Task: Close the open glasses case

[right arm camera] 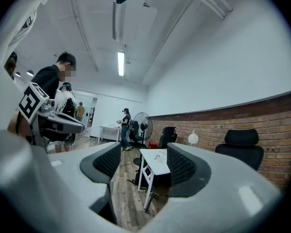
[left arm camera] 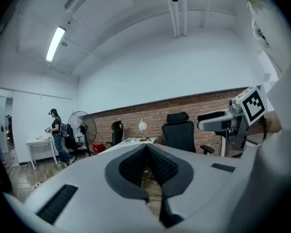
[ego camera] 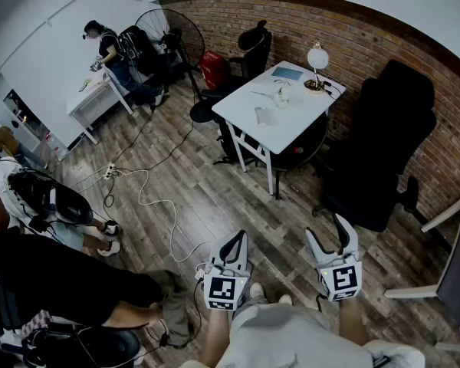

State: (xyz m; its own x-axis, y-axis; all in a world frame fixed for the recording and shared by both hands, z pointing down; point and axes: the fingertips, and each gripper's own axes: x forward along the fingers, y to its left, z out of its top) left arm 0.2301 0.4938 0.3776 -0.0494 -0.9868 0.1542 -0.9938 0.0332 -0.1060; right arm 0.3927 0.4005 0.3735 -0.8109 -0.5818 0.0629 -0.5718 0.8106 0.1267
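A white table (ego camera: 291, 121) stands some way ahead across the wood floor. It holds several small items, among them a flat grey object (ego camera: 262, 116) that may be the glasses case; it is too small to tell whether it is open. My left gripper (ego camera: 234, 244) is held low in front of me, shut and empty, its pads meeting at the tip (left arm camera: 146, 147). My right gripper (ego camera: 331, 238) is beside it, open with nothing between its fingers (right arm camera: 143, 152). Between the right gripper's fingers the table (right arm camera: 157, 165) shows, far off.
A globe lamp (ego camera: 317, 58) and a blue sheet (ego camera: 287, 73) sit on the table. Black office chairs (ego camera: 383, 144) stand at its right and behind it. Cables (ego camera: 149, 194) trail over the floor. People sit at my left (ego camera: 54, 274); another stands by a far white table (ego camera: 100, 94) next to a fan (ego camera: 172, 29).
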